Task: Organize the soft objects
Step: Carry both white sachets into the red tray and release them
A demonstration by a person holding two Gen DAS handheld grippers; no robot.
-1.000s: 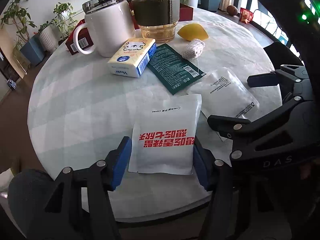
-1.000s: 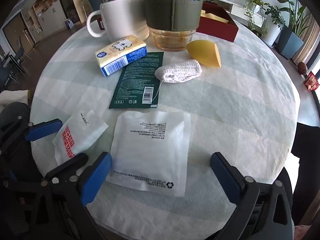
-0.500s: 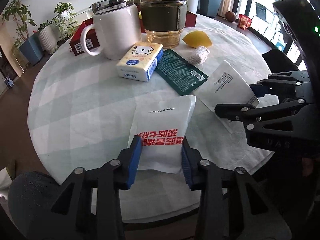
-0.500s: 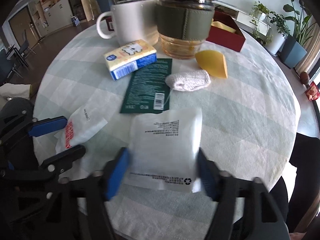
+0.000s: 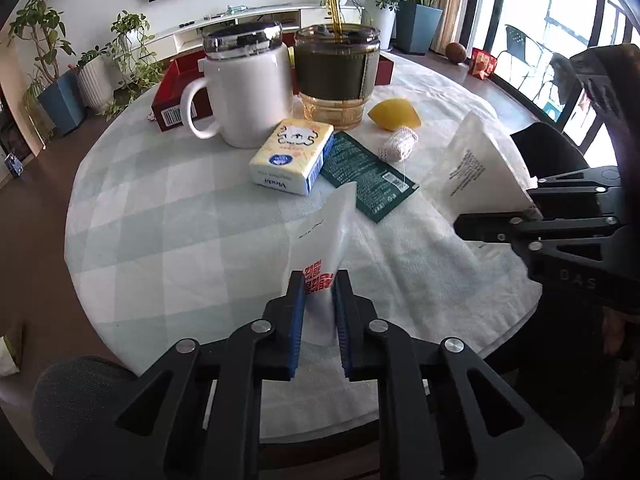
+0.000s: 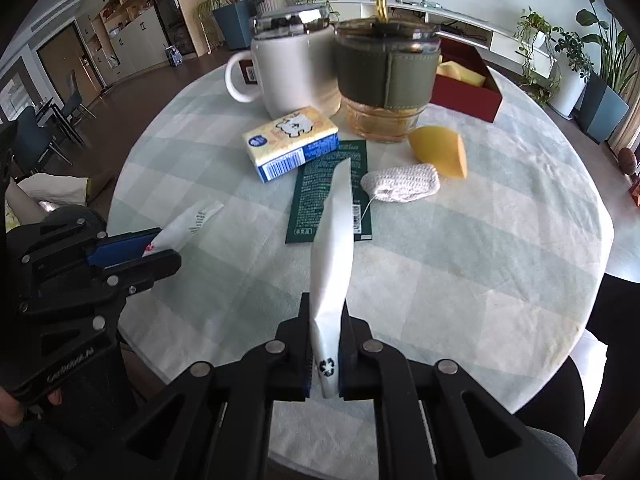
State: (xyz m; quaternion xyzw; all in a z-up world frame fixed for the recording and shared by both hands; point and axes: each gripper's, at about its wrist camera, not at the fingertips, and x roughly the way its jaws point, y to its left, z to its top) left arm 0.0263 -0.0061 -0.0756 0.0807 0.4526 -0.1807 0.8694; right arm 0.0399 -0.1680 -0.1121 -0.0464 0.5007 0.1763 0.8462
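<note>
Left wrist view: left gripper [image 5: 318, 312] pinches the near edge of the white pouch with red print [image 5: 320, 248]; its jaws have just been closing, pouch between them; pouch is squeezed narrow and stands up off the tablecloth [image 5: 168, 240], far corner pointing toward the dark green sachet [image 5: 366, 174]. Right wrist view: right gripper [image 6: 325, 350] is pressed together on the white pouch with black print [image 6: 332, 248]; jaws have just been closing on it; pouch folded into a thin upright blade, recycling mark at the pads, tip over the green sachet.

Both pouches are clear of the table (or nearly so; lower edges hidden by the jaws). Other soft items lie untouched: tissue pack [image 5: 292, 156], knitted white piece [image 6: 400, 182] with a thread trailing onto the sachet, yellow sponge [image 6: 442, 152]. White mug [image 5: 244, 92] and glass tumbler [image 5: 336, 80] stand just behind; red box [image 6: 466, 88] behind those, already holding yellow pieces.

Assessment: pick-up step, approx. done. Destination prob. the red box, not confirmed. Recommendations: keep grips firm; edge-only hold on slick film may slip; lift higher before travelling; route round the mug and tumbler, not over the straw; keep the pouches apart so the grippers do not collide.
</note>
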